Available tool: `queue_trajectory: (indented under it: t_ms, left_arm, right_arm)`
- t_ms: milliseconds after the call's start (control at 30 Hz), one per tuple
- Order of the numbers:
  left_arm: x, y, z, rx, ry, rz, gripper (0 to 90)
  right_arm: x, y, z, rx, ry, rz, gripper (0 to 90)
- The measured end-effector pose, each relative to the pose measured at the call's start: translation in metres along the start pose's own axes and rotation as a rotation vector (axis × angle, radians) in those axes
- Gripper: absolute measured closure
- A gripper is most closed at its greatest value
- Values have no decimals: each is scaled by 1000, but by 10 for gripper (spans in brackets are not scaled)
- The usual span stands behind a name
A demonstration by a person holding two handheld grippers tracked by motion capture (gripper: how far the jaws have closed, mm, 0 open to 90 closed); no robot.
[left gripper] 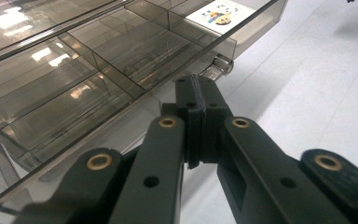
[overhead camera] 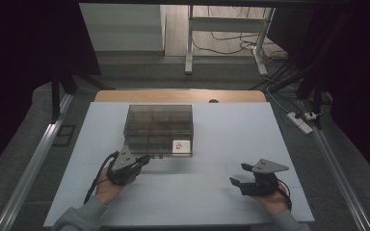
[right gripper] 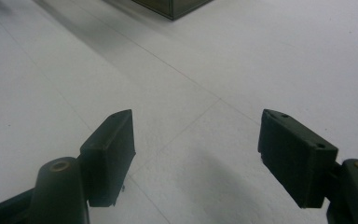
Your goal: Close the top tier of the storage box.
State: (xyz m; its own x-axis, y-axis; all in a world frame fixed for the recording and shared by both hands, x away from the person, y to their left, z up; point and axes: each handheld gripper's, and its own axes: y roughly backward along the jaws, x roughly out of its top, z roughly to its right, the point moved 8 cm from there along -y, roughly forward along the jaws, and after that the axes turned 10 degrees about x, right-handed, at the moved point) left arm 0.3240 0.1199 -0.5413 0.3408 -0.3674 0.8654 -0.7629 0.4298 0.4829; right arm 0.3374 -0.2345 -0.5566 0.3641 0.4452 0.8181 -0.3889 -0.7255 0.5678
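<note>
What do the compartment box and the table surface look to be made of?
Compartment box: likely smoke-tinted clear plastic, glossy; the dividers show through and lights reflect on it. Table surface: matte white board, apparently in panels, judging by faint seam lines; exact material unclear.

A white-topped table (overhead camera: 250, 144) with a wooden far edge (overhead camera: 180, 96) stands on grey floor (overhead camera: 139, 72) in a dim room, dark curtains hanging at nine and three o'clock. At twelve o'clock stands a white metal frame (overhead camera: 224, 24) amid loose cables (overhead camera: 221, 45); a power strip (overhead camera: 301, 121) lies at two o'clock.
</note>
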Motion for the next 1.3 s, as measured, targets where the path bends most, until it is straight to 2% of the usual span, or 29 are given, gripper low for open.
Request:
queue_trajectory:
  t_ms: [800, 1300]
  left_arm:
    - [1, -8, 0, 12, -8, 0, 884]
    - [2, -12, -6, 22, 10, -2, 884]
  right_arm:
    - [-1, -2, 1, 1, -8, -7, 255]
    - [-1, -2, 1, 1, -4, -14, 248]
